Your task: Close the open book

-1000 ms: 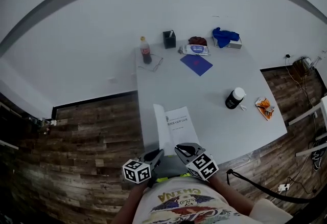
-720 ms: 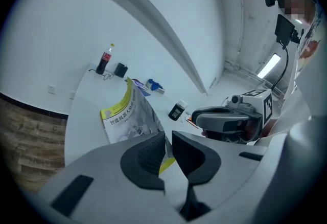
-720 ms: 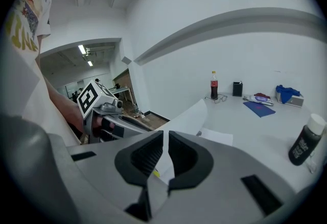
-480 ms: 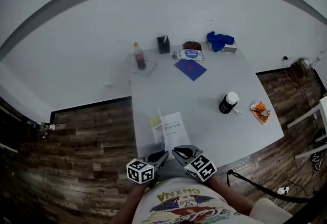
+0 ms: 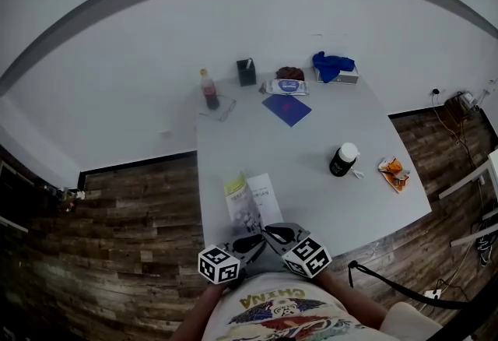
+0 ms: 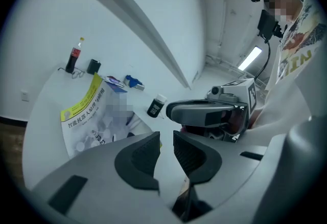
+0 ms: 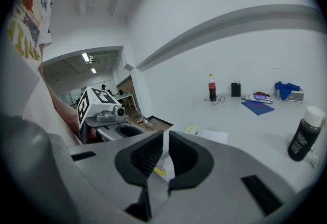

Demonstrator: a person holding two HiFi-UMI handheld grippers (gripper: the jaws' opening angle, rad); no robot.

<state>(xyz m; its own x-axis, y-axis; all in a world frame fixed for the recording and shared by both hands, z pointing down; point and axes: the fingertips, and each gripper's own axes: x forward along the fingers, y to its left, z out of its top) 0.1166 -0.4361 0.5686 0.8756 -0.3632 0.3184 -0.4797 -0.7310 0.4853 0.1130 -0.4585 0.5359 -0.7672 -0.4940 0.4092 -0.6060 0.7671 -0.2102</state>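
The book [image 5: 250,205] lies near the front edge of the white table [image 5: 311,137], partly folded, with its yellow-and-white cover [image 6: 91,111] tilted up at the left. My right gripper [image 5: 274,232] is shut on a thin white page that runs between its pads [image 7: 164,149] at the book's near edge. My left gripper [image 5: 250,243] hangs just left of it, off the cover. Its jaws [image 6: 166,147] are opening, with a narrow gap and nothing between them.
Further back stand a black bottle with a white cap [image 5: 341,160] and an orange wrapper [image 5: 393,172] at the right. A blue notebook [image 5: 286,108], a cola bottle [image 5: 208,90], glasses, a pen holder [image 5: 247,72], wipes and a blue cloth [image 5: 333,65] line the far edge.
The book's left half has swung up and over toward the right, so the printed cover now shows. The left gripper has drawn back toward the person; the right moved slightly.
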